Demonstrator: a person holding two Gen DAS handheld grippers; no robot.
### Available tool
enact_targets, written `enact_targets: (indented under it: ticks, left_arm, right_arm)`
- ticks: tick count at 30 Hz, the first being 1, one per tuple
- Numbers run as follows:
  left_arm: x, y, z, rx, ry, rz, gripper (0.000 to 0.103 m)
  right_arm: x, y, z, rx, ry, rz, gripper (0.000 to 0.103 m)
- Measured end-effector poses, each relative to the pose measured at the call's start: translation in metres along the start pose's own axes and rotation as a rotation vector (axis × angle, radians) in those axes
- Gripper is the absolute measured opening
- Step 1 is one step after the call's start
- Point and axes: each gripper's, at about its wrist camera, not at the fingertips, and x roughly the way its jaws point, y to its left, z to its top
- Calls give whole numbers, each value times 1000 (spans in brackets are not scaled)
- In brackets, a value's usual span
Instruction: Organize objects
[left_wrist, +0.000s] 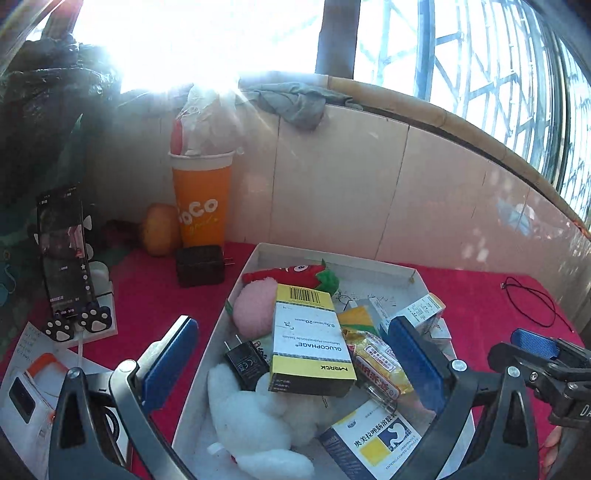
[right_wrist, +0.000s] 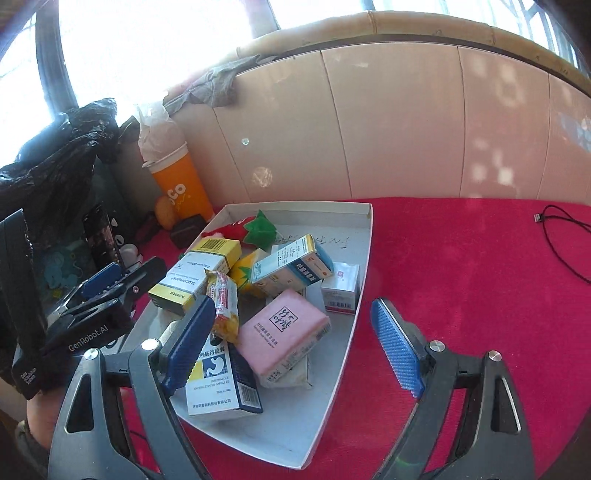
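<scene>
A white tray (left_wrist: 384, 271) on a red cloth holds a yellow-and-white Glucophage box (left_wrist: 310, 339), a black charger (left_wrist: 245, 363), a white plush (left_wrist: 255, 421), a pink plush (left_wrist: 255, 308), a red plush (left_wrist: 295, 273), a snack packet (left_wrist: 376, 363) and a blue-and-white box (left_wrist: 373, 439). My left gripper (left_wrist: 291, 362) is open above them, empty. In the right wrist view the tray (right_wrist: 364, 266) also shows a pink box (right_wrist: 284, 332) and a small white box (right_wrist: 341, 288). My right gripper (right_wrist: 295, 347) is open above the pink box, empty.
An orange cup (left_wrist: 201, 199), a yellow fruit (left_wrist: 160, 229), a dark block (left_wrist: 201, 264) and a phone on a stand (left_wrist: 64, 251) stand at the back left. A black cable (right_wrist: 557, 240) lies on the red cloth at right. A tiled wall (right_wrist: 406, 125) runs behind.
</scene>
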Motion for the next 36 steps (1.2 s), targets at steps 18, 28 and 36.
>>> enact_targets:
  ticks: [18, 28, 36]
  left_arm:
    - [-83, -54, -5, 79, -51, -6, 103]
    - [-147, -94, -17, 162, -107, 168, 103]
    - [-178, -117, -26, 196, -101, 148, 103]
  right_arm:
    - [-84, -20, -48, -74, -117, -113, 87]
    - [-152, -28, -60, -74, -298, -389, 87]
    - [-196, -38, -67, -28, -384, -437, 87]
